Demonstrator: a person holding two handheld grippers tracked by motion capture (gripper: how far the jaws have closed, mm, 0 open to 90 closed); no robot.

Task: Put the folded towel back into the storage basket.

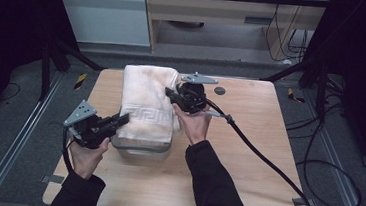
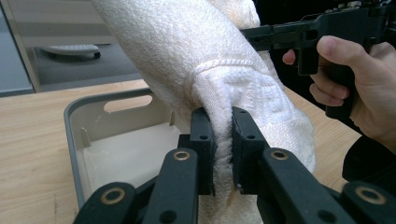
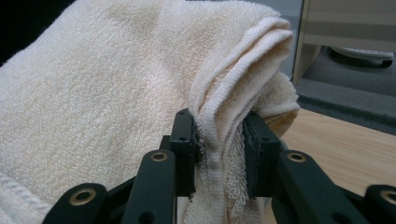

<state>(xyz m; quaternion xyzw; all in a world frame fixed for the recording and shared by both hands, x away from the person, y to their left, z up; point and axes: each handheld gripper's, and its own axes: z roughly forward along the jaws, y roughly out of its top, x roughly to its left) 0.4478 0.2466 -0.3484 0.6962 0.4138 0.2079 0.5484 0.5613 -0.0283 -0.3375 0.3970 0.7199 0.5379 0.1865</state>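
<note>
A folded cream towel (image 1: 147, 102) hangs stretched between both grippers above a grey plastic bin (image 1: 142, 149) on the wooden table. My left gripper (image 1: 122, 119) is shut on the towel's near left corner (image 2: 223, 140), low over the bin (image 2: 74, 135), whose pale inside shows. My right gripper (image 1: 171, 95) is shut on the folded right edge of the towel (image 3: 219, 140), with several layers pinched between its pads. In the left gripper view the right hand and its gripper body (image 2: 327, 32) appear behind the towel (image 2: 187, 51).
The wooden table (image 1: 252, 154) has bare room to the right and front of the bin. A thick black cable (image 1: 266, 160) trails from the right gripper across the table to its right edge. A small dark disc (image 1: 219, 91) lies near the far edge.
</note>
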